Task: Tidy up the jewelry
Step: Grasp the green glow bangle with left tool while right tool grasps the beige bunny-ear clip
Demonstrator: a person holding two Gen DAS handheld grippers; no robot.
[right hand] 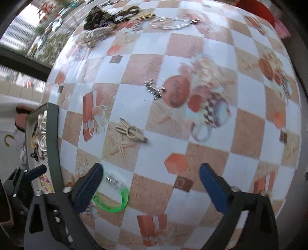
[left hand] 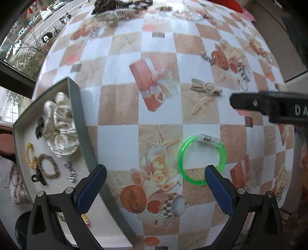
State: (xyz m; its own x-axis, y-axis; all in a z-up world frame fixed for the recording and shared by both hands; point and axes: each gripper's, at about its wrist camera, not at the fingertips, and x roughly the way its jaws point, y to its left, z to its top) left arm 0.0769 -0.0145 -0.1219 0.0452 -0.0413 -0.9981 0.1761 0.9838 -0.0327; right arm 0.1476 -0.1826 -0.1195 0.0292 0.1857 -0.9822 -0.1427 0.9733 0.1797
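A green plastic bangle point(left hand: 202, 157) with a clear clasp lies flat on the checkered tablecloth; it also shows in the right wrist view point(right hand: 115, 200). My left gripper point(left hand: 156, 171) is open and empty above the cloth, its right finger point(left hand: 217, 184) over the bangle's near edge. My right gripper point(right hand: 150, 171) is open and empty; its left finger point(right hand: 88, 184) hides part of the bangle. A beige hair clip point(left hand: 206, 87) point(right hand: 132, 131) and a silver chain piece point(left hand: 207, 57) point(right hand: 154, 88) lie farther out. A grey tray point(left hand: 77, 107) at the left holds a white scrunchie point(left hand: 61, 125), a rope bracelet point(left hand: 48, 165) and small clips.
More jewelry and hair accessories are piled at the table's far edge point(left hand: 119, 9) point(right hand: 107, 17). The tray's wall point(right hand: 53, 138) stands left of the right gripper. The right gripper's black body point(left hand: 269, 105) reaches in from the right in the left wrist view. The table edge curves close on the right.
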